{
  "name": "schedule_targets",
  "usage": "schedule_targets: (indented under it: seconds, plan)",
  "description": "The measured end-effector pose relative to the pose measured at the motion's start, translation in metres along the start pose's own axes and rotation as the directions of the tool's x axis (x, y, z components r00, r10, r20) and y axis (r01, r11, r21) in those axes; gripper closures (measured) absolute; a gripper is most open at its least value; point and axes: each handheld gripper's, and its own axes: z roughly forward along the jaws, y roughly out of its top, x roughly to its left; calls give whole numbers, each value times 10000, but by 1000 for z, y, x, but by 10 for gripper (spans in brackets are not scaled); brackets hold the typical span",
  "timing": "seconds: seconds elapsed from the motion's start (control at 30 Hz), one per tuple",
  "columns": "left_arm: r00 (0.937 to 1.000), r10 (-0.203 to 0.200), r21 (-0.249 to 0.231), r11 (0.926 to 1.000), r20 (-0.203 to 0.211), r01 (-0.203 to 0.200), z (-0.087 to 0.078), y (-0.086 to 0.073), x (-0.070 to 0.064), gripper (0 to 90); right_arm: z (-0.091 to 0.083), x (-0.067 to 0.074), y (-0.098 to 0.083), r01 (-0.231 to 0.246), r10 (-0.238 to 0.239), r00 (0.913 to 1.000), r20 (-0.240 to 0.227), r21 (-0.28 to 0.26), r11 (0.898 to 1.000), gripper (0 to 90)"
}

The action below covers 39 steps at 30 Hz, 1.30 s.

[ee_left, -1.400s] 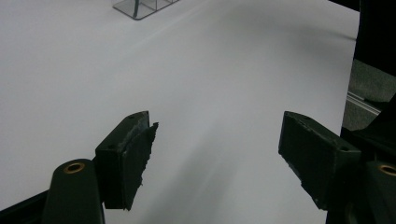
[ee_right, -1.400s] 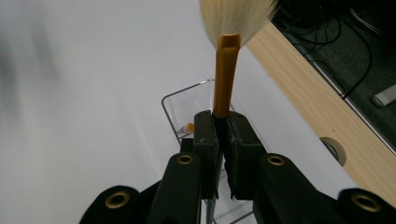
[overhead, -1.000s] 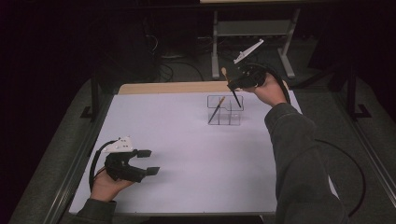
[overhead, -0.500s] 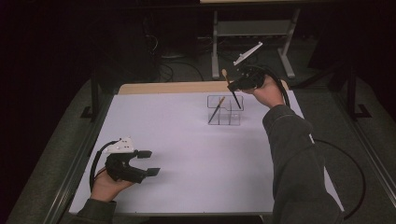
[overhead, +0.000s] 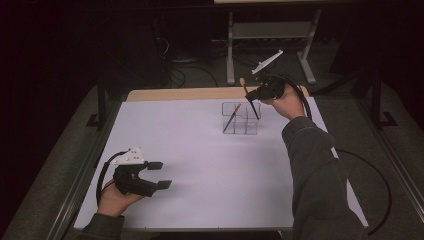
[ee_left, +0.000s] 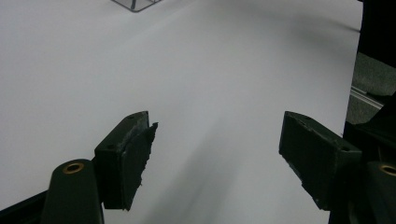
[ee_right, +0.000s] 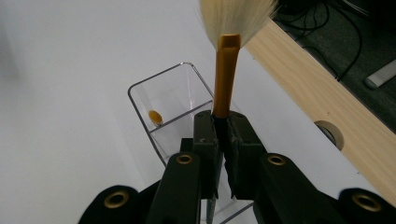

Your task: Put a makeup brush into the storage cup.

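Observation:
My right gripper (overhead: 251, 96) is over the far right of the white table (overhead: 200, 150), shut on a brush (overhead: 255, 111). The brush has a gold ferrule (ee_right: 226, 70) and pale bristles pointing up, and its dark handle slants down into a clear acrylic organizer (overhead: 240, 122). In the right gripper view the jaws (ee_right: 223, 123) pinch the brush just under the ferrule, above the organizer (ee_right: 163, 93). A second brush (overhead: 232, 117) leans in the organizer's left compartment. My left gripper (overhead: 159, 174) rests at the front left, open, with nothing between its pads (ee_left: 135, 149).
A wooden strip (overhead: 190, 93) with a round hole (ee_right: 329, 133) runs along the table's far edge. Behind it stand a grey metal stand (overhead: 270, 30) and floor cables. Dark rails flank the table. A corner of the organizer (ee_left: 135, 3) lies far ahead of the left gripper.
The right gripper and its brush have shifted only slightly above the organizer. The left gripper has stayed put.

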Motion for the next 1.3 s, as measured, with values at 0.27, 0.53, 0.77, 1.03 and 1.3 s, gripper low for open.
schedule_targets:
  seconds: [0.27,0.53,0.77,1.03,1.3]
  plan:
    - [9999,-148,-9,9999,-1,148,-1,0,-1,247,1,1,-3,6,-6,10000,-1,14,10000,824]
    - [10000,-88,-11,10000,-26,88,-4,0,0,247,5,2,-8,-32,32,10000,10,89,10000,822]
    - [9999,-139,-18,9999,-33,139,-3,0,0,246,7,1,-13,-174,174,9998,-20,115,9998,820]
    - [9999,-163,-39,9999,-34,163,-3,0,0,241,11,2,-15,-211,212,9998,-40,129,9997,819]
    - [9998,-197,-129,9997,-50,196,-4,0,0,241,15,1,-21,-235,236,9997,-46,209,9995,818]
